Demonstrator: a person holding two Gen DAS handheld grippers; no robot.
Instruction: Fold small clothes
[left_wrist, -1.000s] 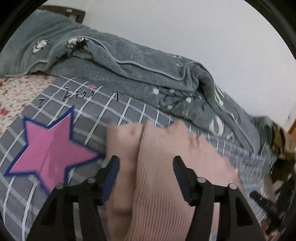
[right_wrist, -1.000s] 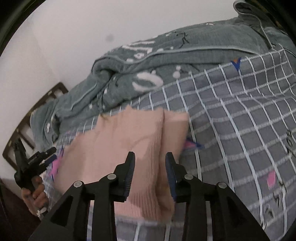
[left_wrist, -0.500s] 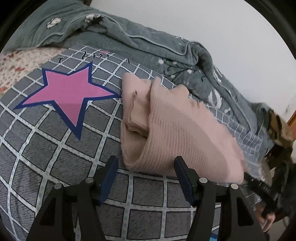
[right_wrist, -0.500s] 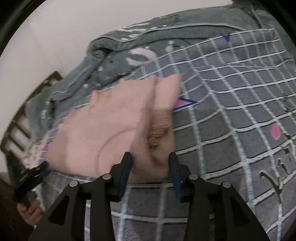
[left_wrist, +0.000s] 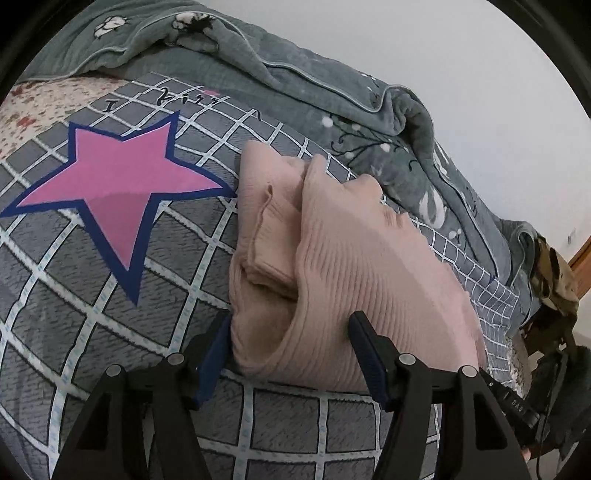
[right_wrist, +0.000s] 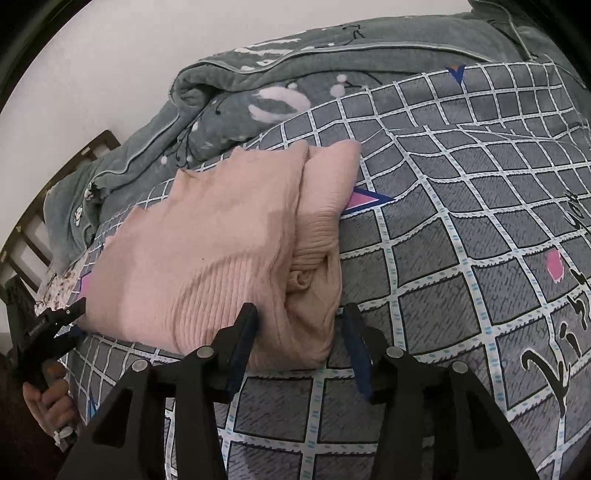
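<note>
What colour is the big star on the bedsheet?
Pink star with a dark blue outline, on the grey checked bedsheet; clearest in left wrist view.

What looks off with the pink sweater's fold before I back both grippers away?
The pink ribbed sweater isn't flat: a bunched inner layer bulges from its open near edge, between the top panel and the strip beside it. It lies on the grey checked bedspread; both grippers are open.

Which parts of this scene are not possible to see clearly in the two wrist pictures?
- Underside of the pink knitted garment: hidden in both views, it lies on the checked bedcover.
- Garment's inner folded layers: only an opening shows, right wrist view.
- Black lettering on the bedcover: cut off by the right wrist view's edge.
- Brown patterned item: at the left wrist view's rim, too distorted to identify.
</note>
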